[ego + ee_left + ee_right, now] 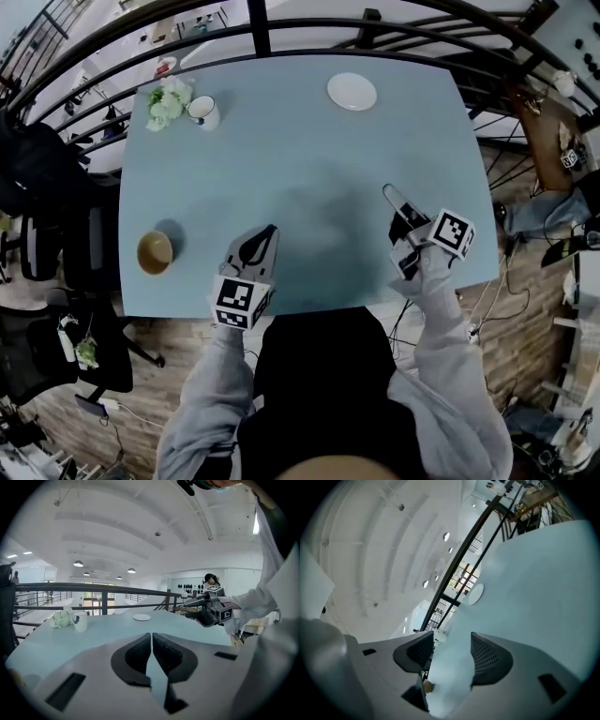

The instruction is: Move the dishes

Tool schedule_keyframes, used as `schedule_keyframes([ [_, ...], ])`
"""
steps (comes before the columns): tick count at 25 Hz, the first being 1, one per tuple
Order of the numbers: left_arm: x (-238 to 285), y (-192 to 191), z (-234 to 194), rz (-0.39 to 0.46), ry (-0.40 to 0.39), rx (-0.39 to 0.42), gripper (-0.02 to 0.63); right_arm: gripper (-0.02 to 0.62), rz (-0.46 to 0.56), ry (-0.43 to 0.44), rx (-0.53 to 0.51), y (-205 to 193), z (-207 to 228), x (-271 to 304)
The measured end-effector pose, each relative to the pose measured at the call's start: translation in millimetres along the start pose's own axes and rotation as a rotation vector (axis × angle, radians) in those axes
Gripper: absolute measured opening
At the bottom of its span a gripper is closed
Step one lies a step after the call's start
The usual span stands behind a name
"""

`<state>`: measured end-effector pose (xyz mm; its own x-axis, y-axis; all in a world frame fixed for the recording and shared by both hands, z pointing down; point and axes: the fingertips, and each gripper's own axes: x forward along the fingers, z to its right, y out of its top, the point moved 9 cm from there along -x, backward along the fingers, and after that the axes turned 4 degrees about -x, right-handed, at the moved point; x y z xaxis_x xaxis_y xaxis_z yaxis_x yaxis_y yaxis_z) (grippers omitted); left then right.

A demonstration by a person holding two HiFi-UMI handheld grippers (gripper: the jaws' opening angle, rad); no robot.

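Note:
On the light blue table (300, 159) a white plate (352, 91) lies near the far edge, right of centre. A white mug (203, 112) stands at the far left. A brown bowl (155, 252) sits near the front left corner. My left gripper (270, 230) hovers over the front edge, shut, with nothing between its jaws (152, 637); the plate (141, 617) and mug (79, 620) are far ahead of it. My right gripper (394, 199) is over the front right, rolled on its side, open and empty (452, 641), with the plate (476, 594) in the distance.
A bunch of white flowers (167, 101) lies beside the mug. A black metal railing (309, 26) curves round the table's far side. Black chairs (47, 234) stand to the left, and cables and clutter (553, 187) lie on the wooden floor to the right.

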<state>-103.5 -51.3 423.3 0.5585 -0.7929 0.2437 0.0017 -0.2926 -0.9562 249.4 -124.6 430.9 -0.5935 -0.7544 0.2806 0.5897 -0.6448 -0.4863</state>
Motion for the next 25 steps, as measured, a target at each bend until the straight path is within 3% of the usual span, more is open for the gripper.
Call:
schedule_keyframes([
  [4, 28, 7, -10, -0.002, 0.02, -0.025, 0.026, 0.259, -0.062, 0.014, 0.106, 40, 25, 25],
  [8, 57, 18, -17, 0.003, 0.033, -0.1, 0.026, 0.258, -0.098, -0.033, 0.057, 90, 43, 55],
  [14, 114, 24, -33, -0.03, 0.034, -0.075, 0.025, 0.259, -0.111, -0.053, 0.083, 145, 73, 107],
  [25, 198, 24, -61, -0.062, 0.066, -0.043, 0.026, 0.275, -0.175, -0.104, 0.168, 195, 133, 188],
])
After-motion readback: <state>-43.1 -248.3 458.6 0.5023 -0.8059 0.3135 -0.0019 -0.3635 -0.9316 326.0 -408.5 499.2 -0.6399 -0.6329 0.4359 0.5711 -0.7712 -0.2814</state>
